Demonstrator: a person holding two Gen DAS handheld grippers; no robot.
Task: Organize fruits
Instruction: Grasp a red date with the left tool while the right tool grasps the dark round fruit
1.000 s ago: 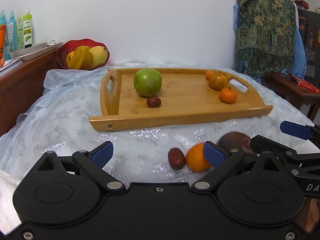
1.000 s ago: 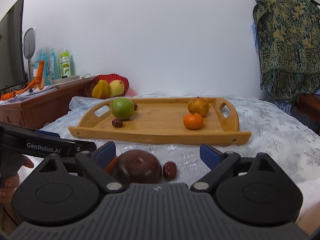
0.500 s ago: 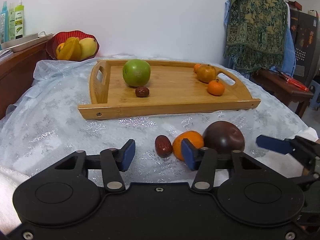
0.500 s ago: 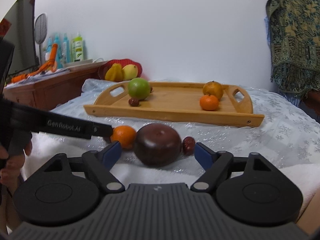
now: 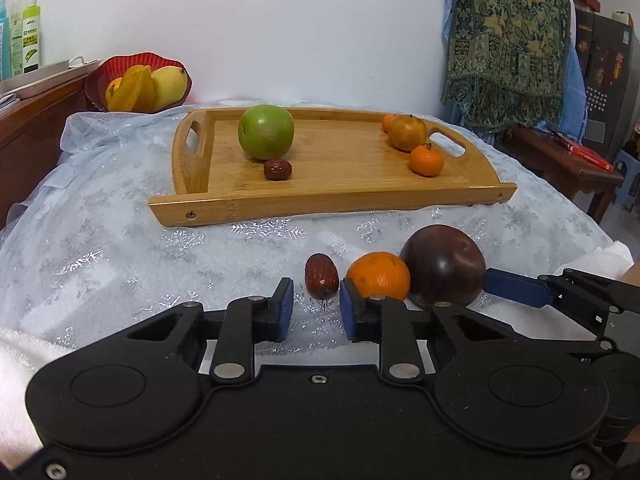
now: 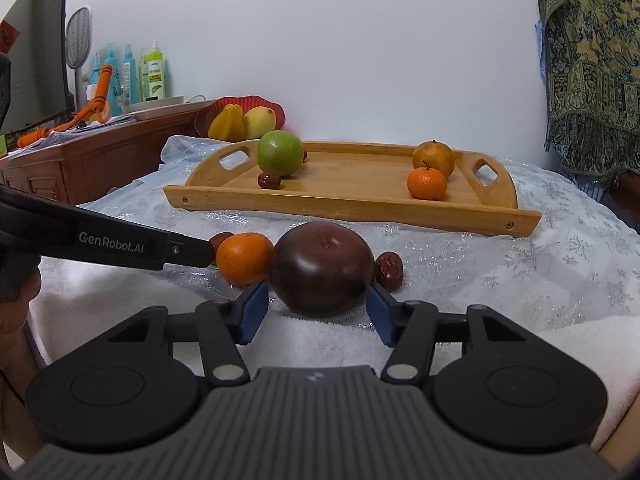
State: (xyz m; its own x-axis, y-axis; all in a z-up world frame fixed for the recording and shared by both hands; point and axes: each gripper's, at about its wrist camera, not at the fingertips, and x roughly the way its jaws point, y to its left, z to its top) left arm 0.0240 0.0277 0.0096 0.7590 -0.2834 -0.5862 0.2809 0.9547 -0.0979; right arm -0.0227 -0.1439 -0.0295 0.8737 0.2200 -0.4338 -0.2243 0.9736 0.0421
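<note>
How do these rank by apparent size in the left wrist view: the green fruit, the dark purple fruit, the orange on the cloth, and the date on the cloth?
Largest to smallest:
1. dark purple fruit, though nearer the camera than the green one
2. green fruit
3. orange on the cloth
4. date on the cloth

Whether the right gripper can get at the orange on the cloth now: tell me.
Probably not: the right gripper has jaws that were just closing, with the dark fruit between them; the orange lies beside it, by the left gripper finger.
</note>
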